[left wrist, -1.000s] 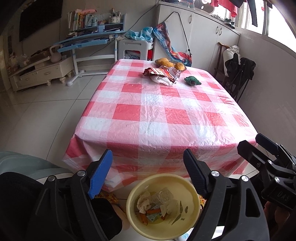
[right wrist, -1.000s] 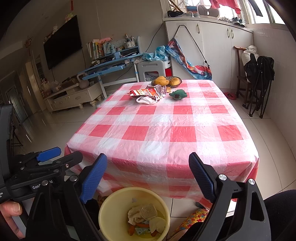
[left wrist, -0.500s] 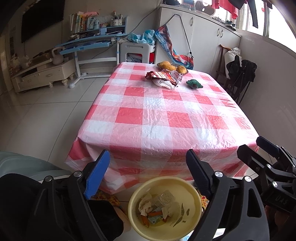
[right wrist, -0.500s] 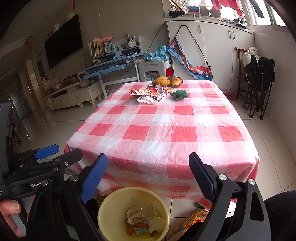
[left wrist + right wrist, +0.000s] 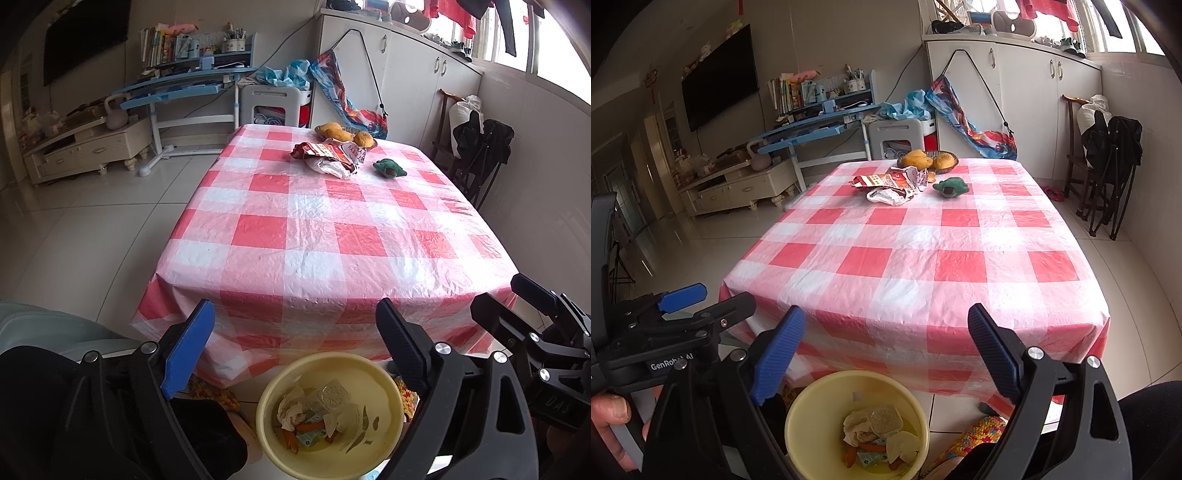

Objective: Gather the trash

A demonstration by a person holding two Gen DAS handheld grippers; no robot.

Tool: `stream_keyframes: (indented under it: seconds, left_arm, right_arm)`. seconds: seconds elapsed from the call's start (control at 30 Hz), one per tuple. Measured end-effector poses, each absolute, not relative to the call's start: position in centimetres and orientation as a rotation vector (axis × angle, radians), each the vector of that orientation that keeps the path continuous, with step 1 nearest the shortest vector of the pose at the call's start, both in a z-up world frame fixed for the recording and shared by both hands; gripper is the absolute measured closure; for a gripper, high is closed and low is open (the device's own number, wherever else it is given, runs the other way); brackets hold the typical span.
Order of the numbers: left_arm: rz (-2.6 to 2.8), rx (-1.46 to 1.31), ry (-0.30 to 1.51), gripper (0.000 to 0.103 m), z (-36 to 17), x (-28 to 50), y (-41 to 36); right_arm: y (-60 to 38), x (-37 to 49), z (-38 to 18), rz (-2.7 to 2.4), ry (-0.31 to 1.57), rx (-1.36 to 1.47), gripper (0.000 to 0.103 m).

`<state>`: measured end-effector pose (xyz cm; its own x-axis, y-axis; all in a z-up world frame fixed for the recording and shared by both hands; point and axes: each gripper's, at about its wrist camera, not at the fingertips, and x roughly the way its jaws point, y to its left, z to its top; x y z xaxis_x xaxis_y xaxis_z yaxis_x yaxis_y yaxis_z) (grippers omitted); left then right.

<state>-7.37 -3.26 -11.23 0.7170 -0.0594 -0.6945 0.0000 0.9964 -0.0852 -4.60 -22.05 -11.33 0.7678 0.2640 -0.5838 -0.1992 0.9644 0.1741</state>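
Observation:
A yellow bin [image 5: 328,410] [image 5: 857,424] stands on the floor below the table's near edge, holding crumpled tissue and wrappers. Crumpled red-and-white snack wrappers [image 5: 328,157] [image 5: 890,184] lie at the far end of the checked tablecloth [image 5: 332,236] [image 5: 916,251]. Above the bin hovers my left gripper [image 5: 295,343], open with nothing between its fingers. My right gripper [image 5: 886,349] is open and empty too, beside the left one and also over the bin. Each gripper shows in the other's view: the right gripper [image 5: 535,314], the left gripper [image 5: 687,306].
A green plush toy [image 5: 389,168] [image 5: 951,186] and a basket of yellow-orange fruit [image 5: 345,134] [image 5: 929,160] sit near the wrappers. A blue desk [image 5: 181,88], a white stool, cabinets and a dark folded chair [image 5: 1112,162] ring the table. A hand [image 5: 609,424] holds the left gripper.
Both grippers have drifted slightly; the left wrist view has shifted a little toward the table. Both stay open and nothing was picked up or dropped.

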Motion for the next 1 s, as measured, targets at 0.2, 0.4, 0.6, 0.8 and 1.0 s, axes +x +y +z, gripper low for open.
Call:
stream_keyframes:
  seconds: [0.2, 0.4, 0.6, 0.8, 1.0]
  left_arm:
    - [-0.032, -0.081, 0.771, 0.017, -11.23, -7.36, -3.23]
    - [-0.03, -0.083, 0.771, 0.016, -11.24, -7.35, -3.2]
    - [-0.031, -0.082, 0.771, 0.016, -11.25, -7.35, -3.22]
    - [-0.03, -0.083, 0.772, 0.016, -11.25, -7.34, -3.23]
    - [-0.029, -0.083, 0.775, 0.016, -11.25, -7.33, -3.23]
  right_arm:
    - [-21.96, -4.64, -11.35, 0.252, 0.649, 0.103, 0.017]
    - [-22.12, -4.54, -11.36, 0.253, 0.65, 0.101, 0.017]
    - [-21.86, -4.64, -11.37, 0.252, 0.649, 0.1, 0.017]
    - [-21.8, -4.65, -11.37, 0.253, 0.649, 0.098, 0.017]
    - [-21.78, -4.55, -11.42, 0.254, 0.65, 0.097, 0.017]
